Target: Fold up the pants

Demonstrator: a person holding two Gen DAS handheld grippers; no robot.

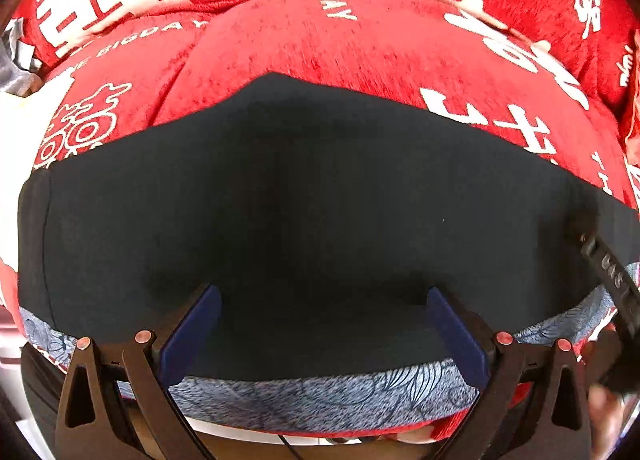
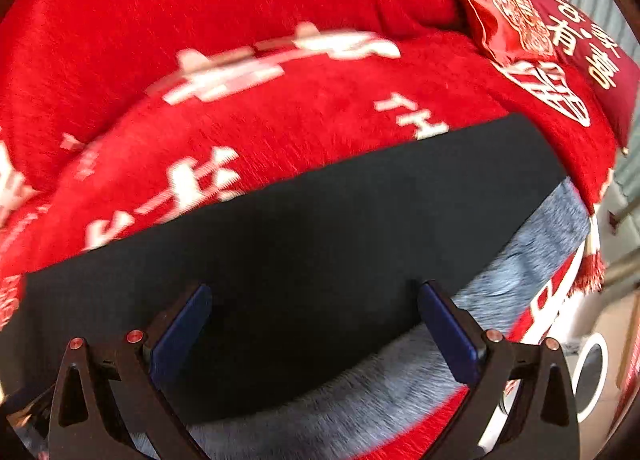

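Black pants (image 1: 304,196) lie flat in a folded band on a red sofa seat; they also show in the right wrist view (image 2: 320,244). My left gripper (image 1: 324,292) is open and empty, its blue-padded fingers just above the pants' near edge. My right gripper (image 2: 314,288) is open and empty over the pants' near edge, toward their right end. Part of the right gripper's black body (image 1: 608,268) shows at the right edge of the left wrist view.
The sofa has a red cover with white lettering (image 1: 360,44) and a grey patterned strip along the front edge (image 1: 320,400). A red cushion (image 2: 508,8) leans at the back right. A white round-fronted object (image 2: 588,372) stands on the floor to the right.
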